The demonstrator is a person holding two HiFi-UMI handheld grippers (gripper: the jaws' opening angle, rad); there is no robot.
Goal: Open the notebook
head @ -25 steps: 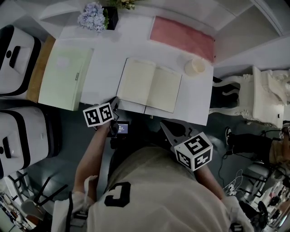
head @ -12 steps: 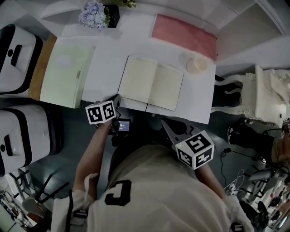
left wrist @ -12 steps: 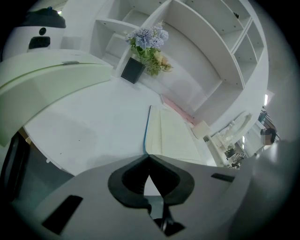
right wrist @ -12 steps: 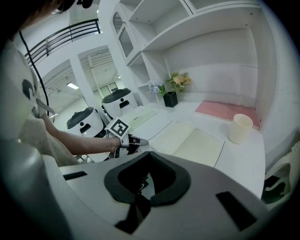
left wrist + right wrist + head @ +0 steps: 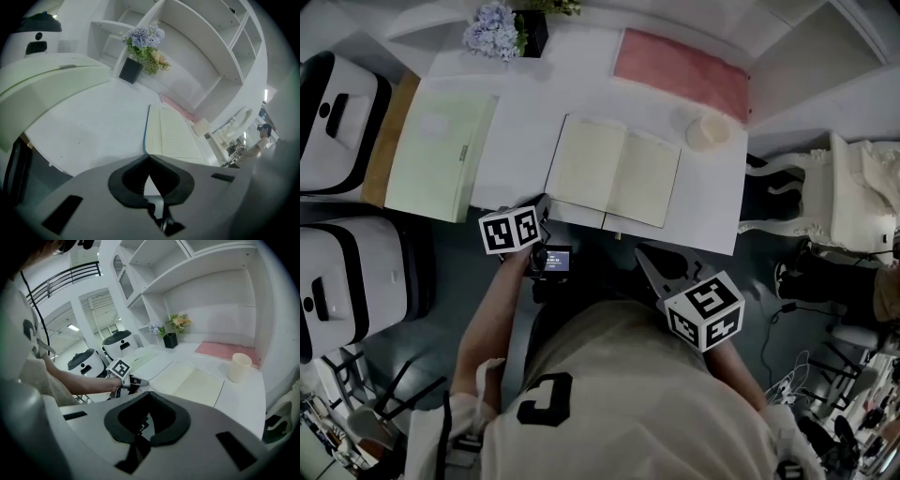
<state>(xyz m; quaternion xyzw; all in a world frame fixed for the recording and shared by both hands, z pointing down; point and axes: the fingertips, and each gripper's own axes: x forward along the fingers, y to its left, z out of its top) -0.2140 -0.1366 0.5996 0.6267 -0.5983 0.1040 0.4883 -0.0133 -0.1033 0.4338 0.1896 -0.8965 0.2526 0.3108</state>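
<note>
1. Notebook: lies open and flat on the white table, near the table's front edge and roughly at its centre. 2 blank cream pages face up, with the spine fold running between them. A thin blue cover edge shows along the left page in the left gripper view.

2. Left gripper: jaws closed, tips meeting, nothing between them. It points down across the table toward the near left corner of the notebook. In the head view its tips sit at the table's front edge, just beside that corner. Whether they touch the table or the notebook cannot be determined from that view.

3. Right gripper: jaws closed, tips together, nothing held. It is positioned off the table, in front of the front edge and below the notebook's right page in the head view, clear of the notebook.

4. Surrounding items on the table:
- Pale green closed folder, left of the notebook and apart from it.
- Cream cup, upright, just beyond the notebook's far right corner.
- Pink cloth, flat, at the far right.
- Flowers in a black pot, at the far edge.

5. Off the table, left: 2 white-and-black appliances, possibly rice cookers.
</note>
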